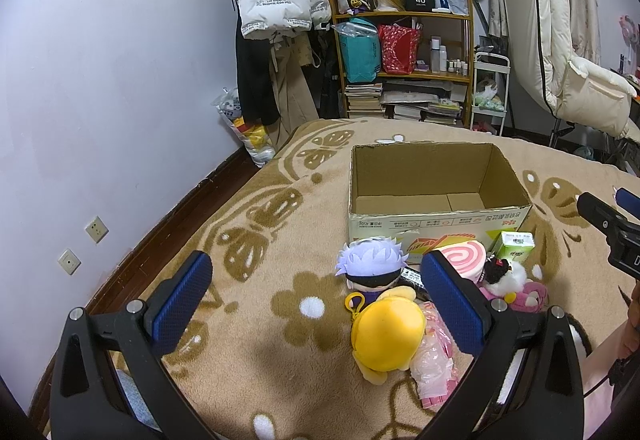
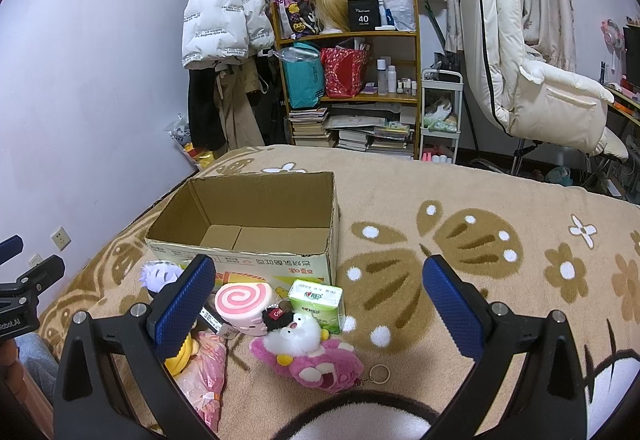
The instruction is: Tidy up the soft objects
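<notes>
Cardboard box [image 1: 438, 182], open-topped and empty, mid-frame on the patterned blanket [image 2: 460, 200]; bare blanket to its right in the right wrist view, wall close on the left. Soft toys clustered just below the box: yellow plush [image 1: 386, 336], pink swirl cushion [image 2: 244, 300], pink-and-white plush [image 2: 308, 348]. Left gripper [image 1: 316, 300] and right gripper [image 2: 316, 300] both spread wide, holding nothing, touching nothing.
</notes>
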